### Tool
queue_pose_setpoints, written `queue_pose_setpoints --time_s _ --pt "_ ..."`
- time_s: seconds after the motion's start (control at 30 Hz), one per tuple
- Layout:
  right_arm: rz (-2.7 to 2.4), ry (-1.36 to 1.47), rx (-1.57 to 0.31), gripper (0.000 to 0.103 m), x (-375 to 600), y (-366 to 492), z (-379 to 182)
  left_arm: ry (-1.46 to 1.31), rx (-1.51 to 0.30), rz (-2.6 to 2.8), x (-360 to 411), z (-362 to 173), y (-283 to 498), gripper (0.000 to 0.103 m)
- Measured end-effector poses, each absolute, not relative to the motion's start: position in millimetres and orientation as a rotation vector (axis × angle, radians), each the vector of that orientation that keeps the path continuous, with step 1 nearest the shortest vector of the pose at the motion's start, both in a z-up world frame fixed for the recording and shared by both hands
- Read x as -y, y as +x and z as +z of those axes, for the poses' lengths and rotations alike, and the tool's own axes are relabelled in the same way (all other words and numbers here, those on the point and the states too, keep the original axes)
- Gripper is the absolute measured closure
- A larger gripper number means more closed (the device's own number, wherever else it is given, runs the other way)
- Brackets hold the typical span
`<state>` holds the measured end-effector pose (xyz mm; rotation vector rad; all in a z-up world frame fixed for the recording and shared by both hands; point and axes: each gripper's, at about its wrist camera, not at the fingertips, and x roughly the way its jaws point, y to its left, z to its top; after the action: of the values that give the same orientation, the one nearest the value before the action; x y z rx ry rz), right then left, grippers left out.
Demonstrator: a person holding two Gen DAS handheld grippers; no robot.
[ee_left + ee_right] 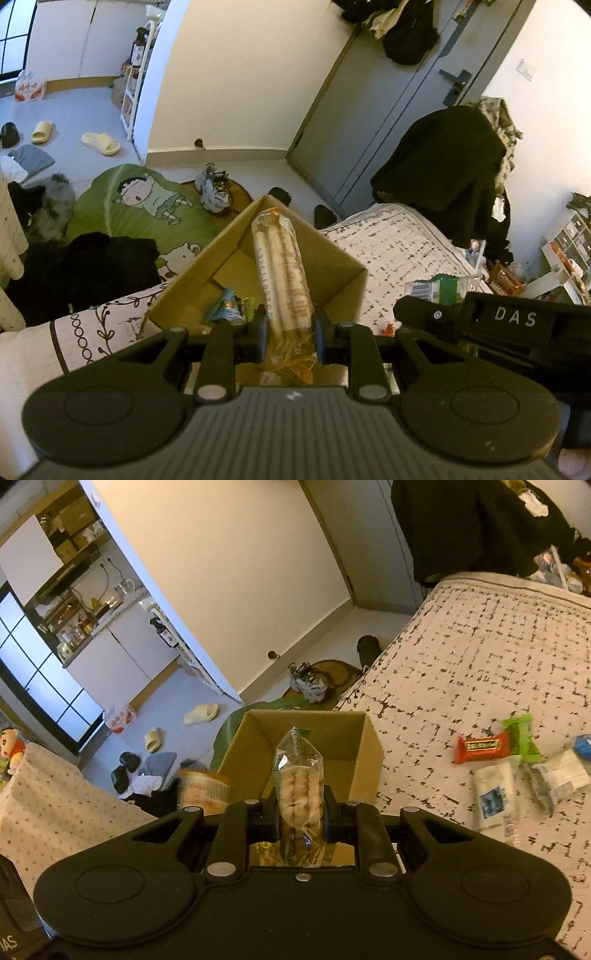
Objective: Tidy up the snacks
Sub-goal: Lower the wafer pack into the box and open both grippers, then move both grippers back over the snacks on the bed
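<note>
- Left claw (290,328): clamped on one long clear-wrapped pack of pale stick biscuits (282,273), gripped near its lower end; the pack points up and away over the open cardboard box (343,258).
- Right claw (301,812): pressed together on one clear bag of small round biscuits (300,786), held upright, with the same cardboard box (369,746) just beyond it.
- Box count: one, open-topped, resting on the bed (480,664) at its edge. Inside, seen from the left wrist view: at least two small wrappers, one blue (225,306) and one green (248,303); the rest of the floor of the box is hidden by the held pack.
- Loose snacks on the bed to the right of the box, right wrist view: one red packet (480,746), one green packet (521,734), two white packs (495,797), and a blue item cut by the frame edge; blurred, so a firmer count cannot be given.
- Right claw's body shows in the left wrist view (498,325), close beside the left claw.
- Around: floor with two pale slippers (201,713), a pair of sneakers (214,188) on a round mat, a green cartoon-print cushion (147,206), dark clothing heaped at left, a grey door (388,110).
</note>
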<state>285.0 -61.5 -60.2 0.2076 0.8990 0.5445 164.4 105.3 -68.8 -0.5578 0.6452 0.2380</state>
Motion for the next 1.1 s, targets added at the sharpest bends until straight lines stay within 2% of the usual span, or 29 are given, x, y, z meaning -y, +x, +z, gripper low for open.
queue_pose_setpoints --time_s 0.37,0.47,0.5,0.63,0.77,0.87,1.0,1.1 --pt "0.564 0.198 -0.931 0.083 47 291 -75 -0.603 -0.678 0.290 -130 -83 173 0.077" --pt "0.576 0.216 -0.865 0.064 51 289 -73 -0.609 -0.691 0.301 -133 -84 174 0.074" --pt "0.562 0.215 -0.858 0.050 52 290 -73 -0.607 -0.694 0.304 -133 -83 173 0.072" --pt "0.533 0.235 -0.856 0.049 64 289 -67 -0.578 -0.701 0.320 -130 -78 171 0.068" --pt "0.520 0.247 -0.839 0.048 74 284 -56 -0.577 -0.699 0.337 -130 -70 164 0.051" --pt "0.517 0.235 -0.834 0.042 80 279 -49 -0.555 -0.693 0.340 -127 -63 160 0.045" --pt "0.501 0.159 -0.837 0.036 84 271 -43 -0.510 -0.695 0.354 -119 -53 155 0.027" --pt "0.494 0.103 -0.830 0.024 90 263 -37 -0.519 -0.704 0.351 -117 -50 151 0.026"
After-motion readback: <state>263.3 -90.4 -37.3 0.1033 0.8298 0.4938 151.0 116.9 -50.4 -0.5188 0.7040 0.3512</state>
